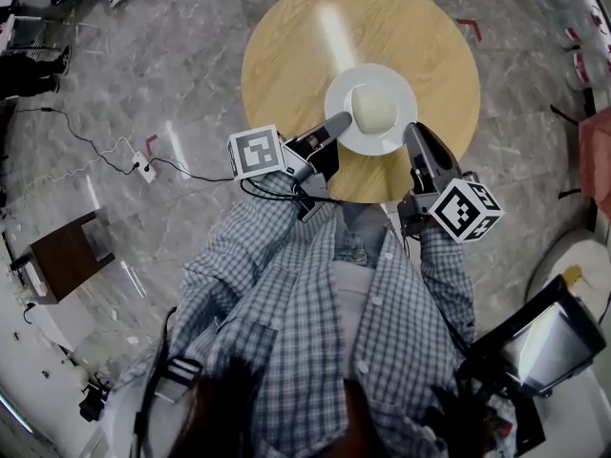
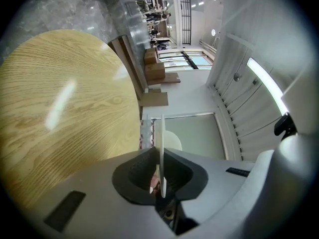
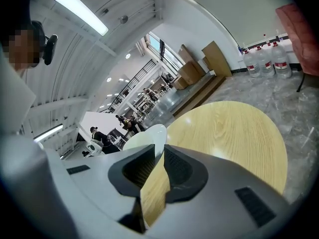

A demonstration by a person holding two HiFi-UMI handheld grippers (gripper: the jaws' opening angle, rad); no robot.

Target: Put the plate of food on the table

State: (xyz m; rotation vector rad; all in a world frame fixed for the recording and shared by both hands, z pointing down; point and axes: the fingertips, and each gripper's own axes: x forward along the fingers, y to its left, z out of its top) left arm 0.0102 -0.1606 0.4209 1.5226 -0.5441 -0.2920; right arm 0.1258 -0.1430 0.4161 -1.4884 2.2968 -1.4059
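Plate apparently on table, power strip on floor

White plate, blond table (grey marbled floor)

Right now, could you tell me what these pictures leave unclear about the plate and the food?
- Whether the plate rests on the table or hangs above it: the head view looks straight down, and the gripper views show only its rim past the jaws.
- What the food is: a small pale lump in the head view, half hidden by plate and jaws elsewhere.
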